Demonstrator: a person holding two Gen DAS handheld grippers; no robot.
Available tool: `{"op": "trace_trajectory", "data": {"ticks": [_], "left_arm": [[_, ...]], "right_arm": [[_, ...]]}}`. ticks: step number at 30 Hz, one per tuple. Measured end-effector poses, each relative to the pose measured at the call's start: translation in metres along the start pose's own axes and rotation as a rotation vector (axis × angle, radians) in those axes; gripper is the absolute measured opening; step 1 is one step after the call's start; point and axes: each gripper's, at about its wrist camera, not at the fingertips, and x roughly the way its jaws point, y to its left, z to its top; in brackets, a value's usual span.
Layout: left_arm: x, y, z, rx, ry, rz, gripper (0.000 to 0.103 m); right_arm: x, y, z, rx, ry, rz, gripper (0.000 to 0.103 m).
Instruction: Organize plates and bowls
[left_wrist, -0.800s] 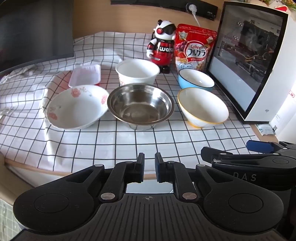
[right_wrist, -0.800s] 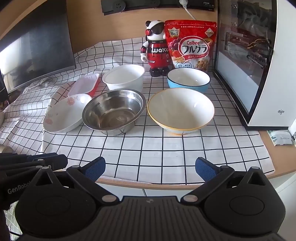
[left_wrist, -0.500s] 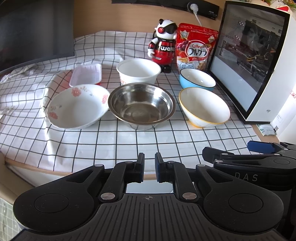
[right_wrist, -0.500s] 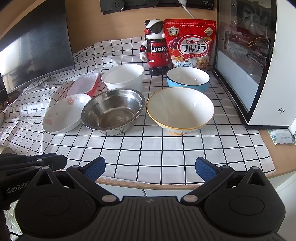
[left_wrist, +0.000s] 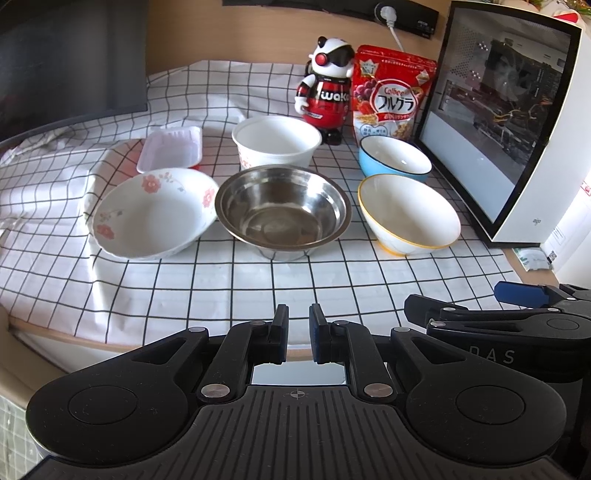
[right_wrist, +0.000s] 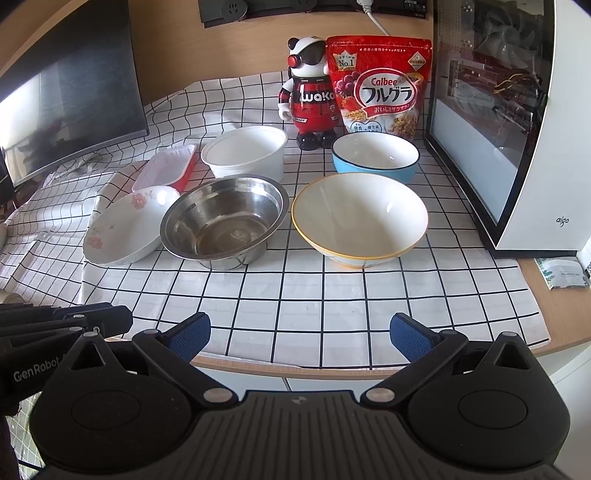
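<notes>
On the checked cloth stand a floral white bowl (left_wrist: 151, 214), a steel bowl (left_wrist: 282, 212), a yellow-rimmed white bowl (left_wrist: 408, 214), a blue bowl (left_wrist: 395, 158), a white tub (left_wrist: 276, 142) and a small pink tray (left_wrist: 170, 153). The same show in the right wrist view: floral bowl (right_wrist: 123, 227), steel bowl (right_wrist: 225, 219), yellow-rimmed bowl (right_wrist: 360, 216), blue bowl (right_wrist: 375, 155). My left gripper (left_wrist: 297, 328) is shut and empty at the table's front edge. My right gripper (right_wrist: 299, 332) is open and empty, in front of the yellow-rimmed bowl.
A toy robot (right_wrist: 312, 105) and a red cereal bag (right_wrist: 380, 86) stand at the back. A white computer case (right_wrist: 517, 122) lines the right side, a dark monitor (right_wrist: 70, 107) the left. A small packet (right_wrist: 563, 277) lies on bare wood at right.
Both grippers have edged slightly forward toward the bowls. Their jaws stand as before and no bowl has moved.
</notes>
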Motion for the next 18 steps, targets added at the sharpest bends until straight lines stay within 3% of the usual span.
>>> {"op": "trace_trajectory", "data": {"ticks": [18], "left_arm": [[0.0074,0.0013,-0.0039,0.001,-0.025,-0.002,0.015]], "right_arm": [[0.0059,0.0022,0.0003,-0.001,0.008,-0.002,0.103]]}}
